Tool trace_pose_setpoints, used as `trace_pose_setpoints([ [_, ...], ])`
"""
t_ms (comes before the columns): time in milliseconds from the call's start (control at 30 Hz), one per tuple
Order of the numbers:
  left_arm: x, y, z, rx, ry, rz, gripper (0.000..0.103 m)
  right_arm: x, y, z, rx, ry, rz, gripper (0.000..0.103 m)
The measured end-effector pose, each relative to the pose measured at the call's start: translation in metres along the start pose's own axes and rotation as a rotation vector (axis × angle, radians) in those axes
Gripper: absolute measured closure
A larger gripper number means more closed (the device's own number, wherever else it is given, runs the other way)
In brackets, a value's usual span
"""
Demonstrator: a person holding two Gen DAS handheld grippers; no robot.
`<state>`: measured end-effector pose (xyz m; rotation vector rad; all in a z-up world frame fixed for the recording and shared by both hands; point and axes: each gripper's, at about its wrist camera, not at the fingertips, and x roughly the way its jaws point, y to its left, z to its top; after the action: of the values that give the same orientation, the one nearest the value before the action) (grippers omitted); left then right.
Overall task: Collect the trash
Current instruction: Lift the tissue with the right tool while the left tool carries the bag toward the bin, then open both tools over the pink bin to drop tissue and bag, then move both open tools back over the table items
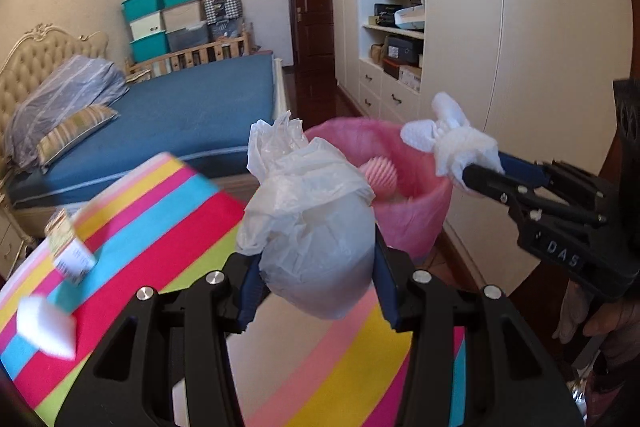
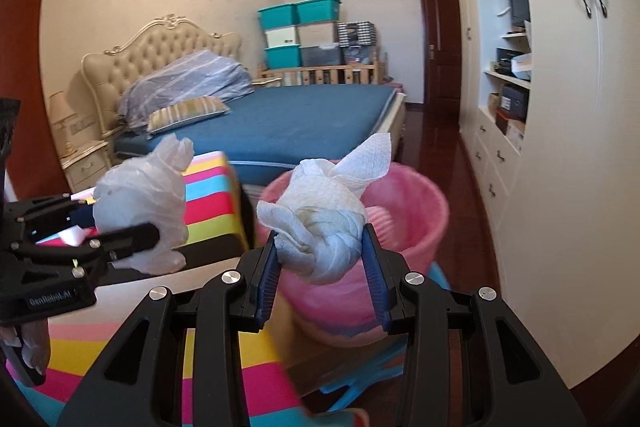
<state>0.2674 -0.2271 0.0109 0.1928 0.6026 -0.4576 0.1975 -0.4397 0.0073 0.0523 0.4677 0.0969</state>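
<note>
Left tongs (image 1: pixel 316 267): gripping a knotted plastic bag (image 1: pixel 316 227), pads pressing its sides.
Right tongs (image 2: pixel 322 259): pinching a wadded paper towel (image 2: pixel 320 219), jaws narrowed on it.
Bin (image 1: pixel 432 203): pink-lined, waiting just beyond both loads, already holding something pink.
Worktop (image 1: pixel 160 227): striped cloth still carrying a small carton (image 1: pixel 70 251) and a white wad (image 1: pixel 46 327).
Progress: two pieces lifted, none dropped yet; at least two appear to be remaining.

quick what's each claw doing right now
left claw: closed on the crumpled plastic bag
right claw: closed on the wadded paper towel
</note>
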Motion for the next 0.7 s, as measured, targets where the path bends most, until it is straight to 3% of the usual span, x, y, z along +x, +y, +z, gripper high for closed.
trace_pose_setpoints([
  [333, 0.062, -0.012, 0.057, -0.041, 0.016, -0.034, 0.055, 0.037, -0.047, 0.022, 0.018, 0.029, -0.061, 0.062],
  [467, 0.083, -0.015, 0.076, -0.055, 0.008, -0.051, 0.053, 0.056, -0.053, 0.032, 0.006, 0.040, -0.046, 0.060],
  [500, 0.087, -0.014, 0.081, -0.066, -0.002, -0.078, 0.048, 0.060, -0.052, 0.033, -0.005, 0.038, -0.032, 0.059],
  [533, 0.090, -0.012, 0.085, -0.074, -0.006, -0.106, 0.043, 0.065, -0.051, 0.034, -0.018, 0.040, -0.020, 0.047],
  [567, 0.094, -0.013, 0.089, -0.080, -0.010, -0.112, 0.035, 0.070, -0.050, 0.034, -0.031, 0.045, -0.014, 0.028],
  [700, 0.090, 0.000, 0.097, -0.129, -0.067, -0.032, 0.018, 0.072, -0.053, 0.028, -0.035, 0.037, -0.019, 0.025],
])
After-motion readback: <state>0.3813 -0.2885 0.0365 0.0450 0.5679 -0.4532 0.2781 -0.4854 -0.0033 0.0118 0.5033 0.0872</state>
